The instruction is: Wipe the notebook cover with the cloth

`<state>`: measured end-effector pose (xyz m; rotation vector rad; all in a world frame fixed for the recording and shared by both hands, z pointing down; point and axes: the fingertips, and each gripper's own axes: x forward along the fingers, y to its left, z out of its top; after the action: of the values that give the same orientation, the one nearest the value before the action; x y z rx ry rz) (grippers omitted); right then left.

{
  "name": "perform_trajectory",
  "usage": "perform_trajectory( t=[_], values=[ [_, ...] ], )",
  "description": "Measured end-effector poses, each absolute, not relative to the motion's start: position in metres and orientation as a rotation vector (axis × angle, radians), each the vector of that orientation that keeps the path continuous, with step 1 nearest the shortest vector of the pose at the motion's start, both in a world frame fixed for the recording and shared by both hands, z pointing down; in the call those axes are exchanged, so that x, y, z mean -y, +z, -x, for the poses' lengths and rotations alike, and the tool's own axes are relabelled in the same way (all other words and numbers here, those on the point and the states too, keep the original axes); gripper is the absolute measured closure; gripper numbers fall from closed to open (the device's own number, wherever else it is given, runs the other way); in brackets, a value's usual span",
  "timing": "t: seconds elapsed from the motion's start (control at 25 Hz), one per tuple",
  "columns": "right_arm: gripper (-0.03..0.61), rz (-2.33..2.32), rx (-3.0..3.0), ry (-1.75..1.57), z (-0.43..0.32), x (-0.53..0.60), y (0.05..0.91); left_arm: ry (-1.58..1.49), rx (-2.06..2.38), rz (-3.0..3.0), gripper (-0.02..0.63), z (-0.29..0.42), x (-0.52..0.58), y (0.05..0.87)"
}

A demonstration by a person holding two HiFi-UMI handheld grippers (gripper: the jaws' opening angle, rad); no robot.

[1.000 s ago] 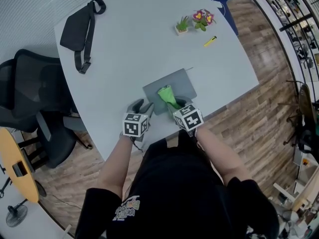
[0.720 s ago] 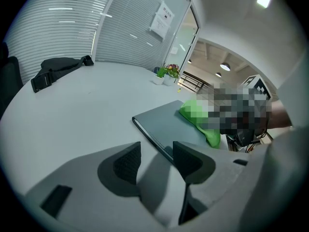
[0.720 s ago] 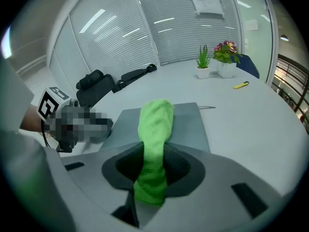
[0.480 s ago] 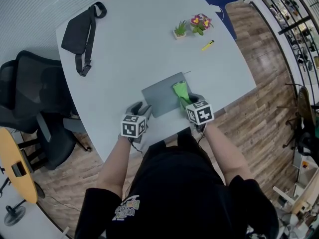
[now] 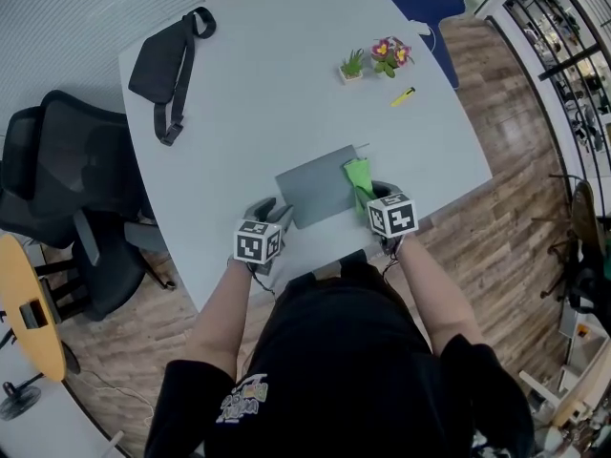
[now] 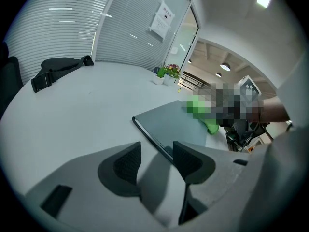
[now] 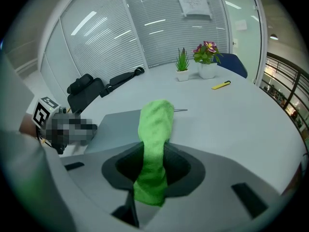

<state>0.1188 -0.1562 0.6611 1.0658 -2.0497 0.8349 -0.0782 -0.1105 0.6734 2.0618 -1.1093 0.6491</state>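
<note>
At the near edge of the grey table [image 5: 277, 84], the left gripper [image 5: 268, 210] had its jaws apart with nothing between them, just beside the near left corner of the grey notebook [image 5: 315, 187]. The notebook lay flat, long axis running left to right. The right gripper [image 5: 374, 195] was clamped on a green cloth [image 5: 359, 176], whose strip pointed away from the person across the notebook's right end. Farther off stood two small potted plants [image 5: 374, 57].

Green cloth [image 7: 153, 129] looks fuzzy, kinda terry. The notebook [image 5: 315, 187] cover is smooth matt grey, the table [image 5: 277, 93] is smooth with a soft sheen, and the floor [image 5: 487, 227] is wood plank.
</note>
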Motion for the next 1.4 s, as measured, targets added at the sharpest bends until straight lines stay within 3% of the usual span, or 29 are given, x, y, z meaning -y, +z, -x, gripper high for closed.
perform_trajectory(
  t=[0.6, 1.4],
  values=[
    [0.466, -1.123, 2.046, 0.791, -0.13, 0.188, 0.65, 0.644, 1.108, -2.061, 0.407, 0.077, 0.112, 0.673],
    [0.466, -0.632, 2.231, 0.582, 0.032, 0.145, 0.641, 0.644, 1.112, -2.061, 0.408, 0.077, 0.111, 0.672]
  ],
)
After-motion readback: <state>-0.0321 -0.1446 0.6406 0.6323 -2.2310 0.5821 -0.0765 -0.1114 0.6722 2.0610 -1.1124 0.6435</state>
